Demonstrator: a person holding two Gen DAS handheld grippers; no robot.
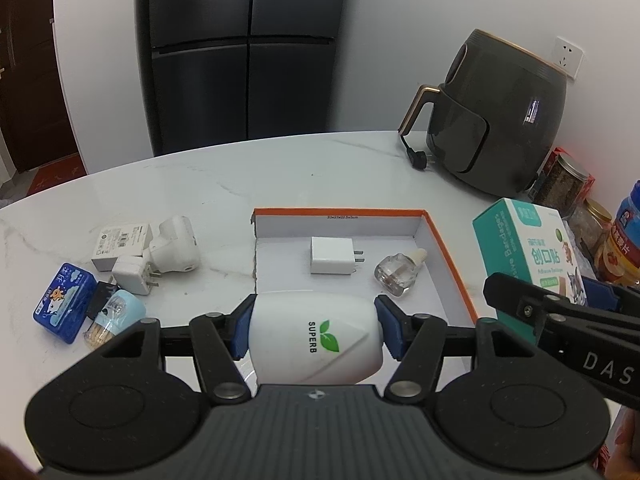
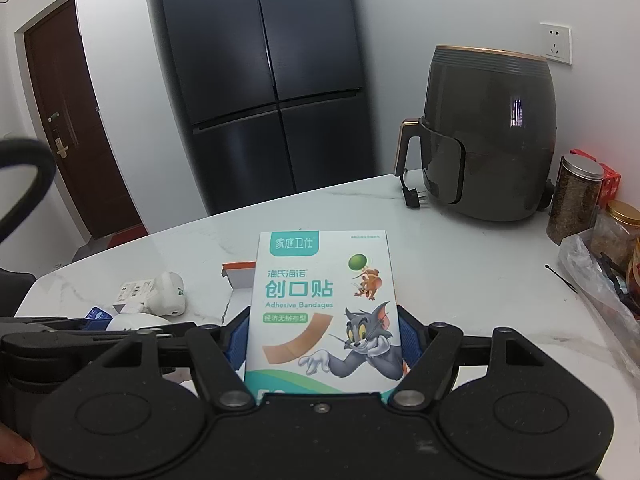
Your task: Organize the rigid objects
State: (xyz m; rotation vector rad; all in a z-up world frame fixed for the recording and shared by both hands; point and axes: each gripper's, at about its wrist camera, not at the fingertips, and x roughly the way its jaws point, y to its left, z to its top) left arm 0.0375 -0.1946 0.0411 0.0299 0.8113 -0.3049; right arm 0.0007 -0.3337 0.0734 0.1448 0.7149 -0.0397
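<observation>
My left gripper (image 1: pixel 314 330) is shut on a white egg-shaped plug-in device (image 1: pixel 316 340) marked SUPERB, held at the near edge of an orange-rimmed shallow box (image 1: pixel 444 252). Inside the box lie a white charger plug (image 1: pixel 332 255) and a small clear bottle (image 1: pixel 394 274). My right gripper (image 2: pixel 322 344) is shut on an upright box of adhesive bandages (image 2: pixel 324 304), which also shows at the right of the left wrist view as the bandage box (image 1: pixel 524 256). The orange-rimmed box (image 2: pixel 238 274) is mostly hidden behind it.
Left of the box on the marble table (image 1: pixel 224 184) lie white adapters (image 1: pixel 160 252), a blue tin (image 1: pixel 64 302) and a pale blue item (image 1: pixel 116 312). A dark air fryer (image 1: pixel 496 116) stands at the back right. Jars (image 2: pixel 576 198) and a plastic bag (image 2: pixel 600 296) crowd the right edge.
</observation>
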